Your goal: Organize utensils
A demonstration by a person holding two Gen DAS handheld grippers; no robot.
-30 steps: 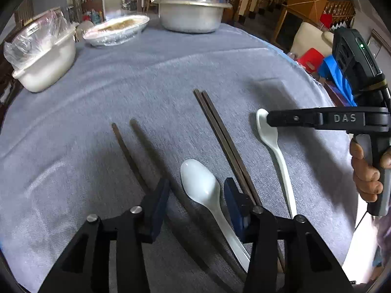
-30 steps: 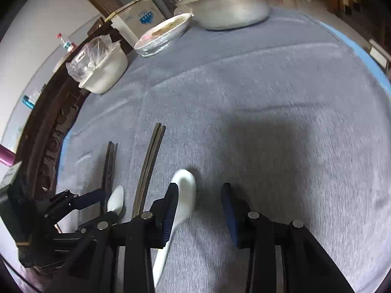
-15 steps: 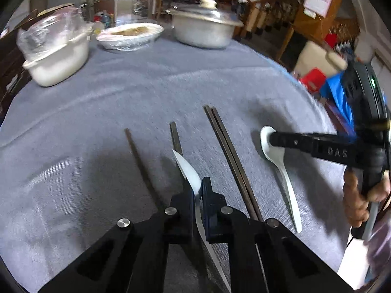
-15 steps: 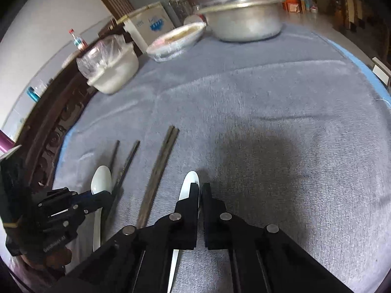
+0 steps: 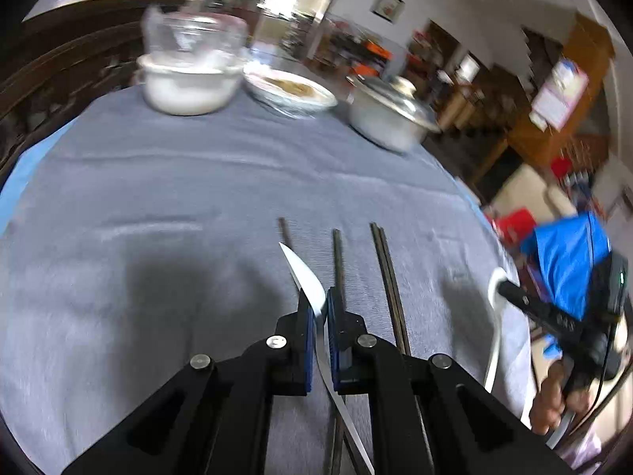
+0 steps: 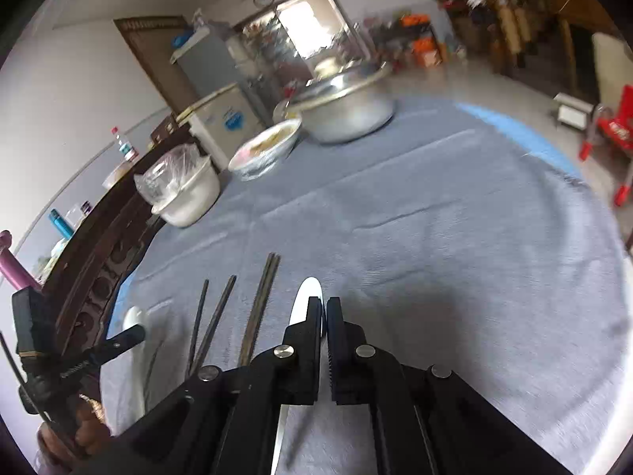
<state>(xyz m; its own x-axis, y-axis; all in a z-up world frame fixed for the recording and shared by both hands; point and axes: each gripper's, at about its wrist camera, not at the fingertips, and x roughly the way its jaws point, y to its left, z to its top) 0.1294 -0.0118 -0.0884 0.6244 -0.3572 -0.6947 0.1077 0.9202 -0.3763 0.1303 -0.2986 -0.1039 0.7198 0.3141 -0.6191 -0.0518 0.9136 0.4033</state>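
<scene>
- While held edge-on above the grey tablecloth (image 5: 166, 206), a white ceramic spoon (image 5: 306, 281) is clamped in the left gripper (image 5: 320, 308).
- A second white spoon (image 6: 306, 301) is pinched by the right gripper (image 6: 324, 318).
- Dark wooden chopsticks (image 5: 385, 277) are left lying between them.

Left gripper (image 5: 321, 308) jaws clamped on white spoon (image 5: 306, 277), above chopsticks (image 5: 385, 277).
</scene>
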